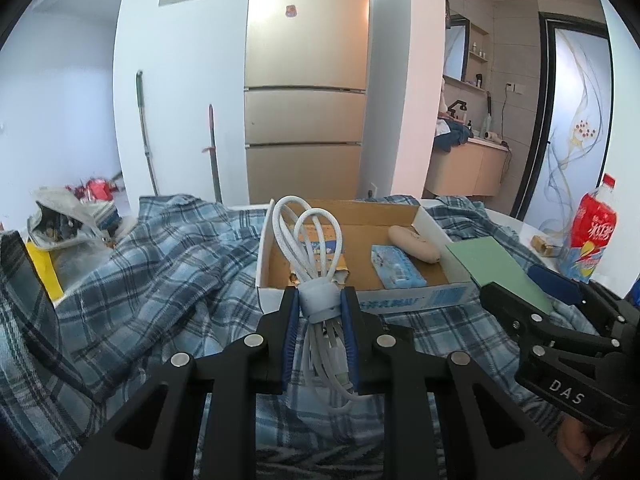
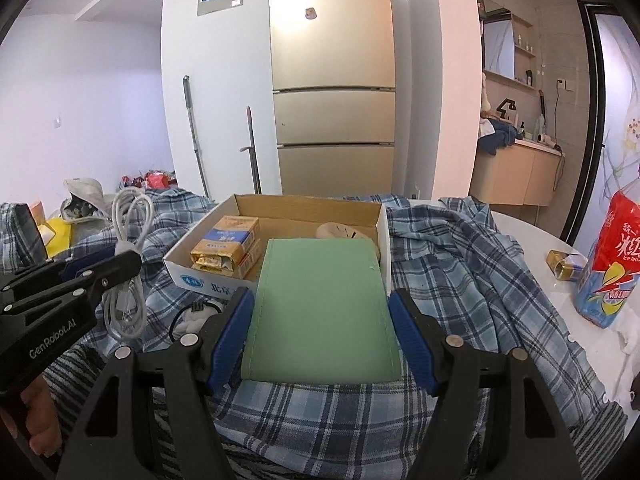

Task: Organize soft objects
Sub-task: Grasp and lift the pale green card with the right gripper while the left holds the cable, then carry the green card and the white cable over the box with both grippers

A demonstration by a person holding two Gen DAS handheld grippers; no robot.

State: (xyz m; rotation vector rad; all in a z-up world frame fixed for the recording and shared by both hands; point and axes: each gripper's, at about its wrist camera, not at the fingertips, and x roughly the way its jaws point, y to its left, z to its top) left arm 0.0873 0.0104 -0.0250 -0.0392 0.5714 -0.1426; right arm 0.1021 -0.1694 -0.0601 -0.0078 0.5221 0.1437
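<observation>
Cable bundle (image 1: 318,280), green pad (image 2: 324,312) before half-filled cardboard box (image 2: 276,204).

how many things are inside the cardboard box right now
3 show: yellow packets at the left, a blue tissue pack in the middle, a beige soft item at the right. The green pouch may hide more.
</observation>
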